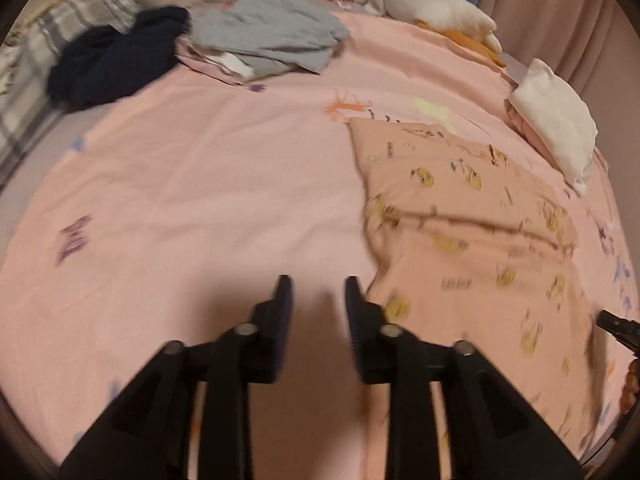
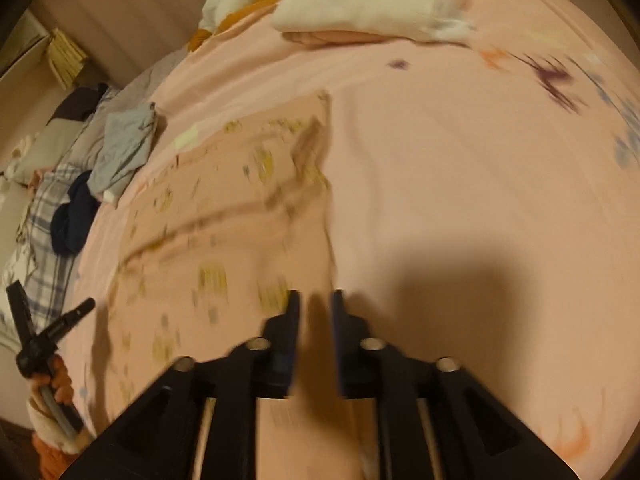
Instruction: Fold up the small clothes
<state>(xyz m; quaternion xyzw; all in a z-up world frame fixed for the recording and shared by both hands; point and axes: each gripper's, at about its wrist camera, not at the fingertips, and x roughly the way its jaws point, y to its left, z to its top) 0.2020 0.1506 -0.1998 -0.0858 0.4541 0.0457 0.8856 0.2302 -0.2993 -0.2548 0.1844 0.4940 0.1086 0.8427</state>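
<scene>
A pink garment (image 1: 472,216) with small yellow prints lies spread flat on the pink bedsheet (image 1: 208,184), creased across its middle. My left gripper (image 1: 318,284) hovers over bare sheet just left of the garment's near left edge. It is open, with nothing between its fingers. In the right wrist view the same garment (image 2: 224,208) lies to the left. My right gripper (image 2: 316,296) is open over the garment's near right edge, holding nothing. A hand (image 2: 60,380) holding the other gripper's handle shows at the lower left.
At the far side lie a grey cloth pile (image 1: 268,36), a navy garment (image 1: 116,60) and a plaid blanket (image 1: 80,12). A folded white stack (image 1: 556,120) sits at the right, a white and orange plush toy (image 1: 424,4) beyond it. Curtains hang behind.
</scene>
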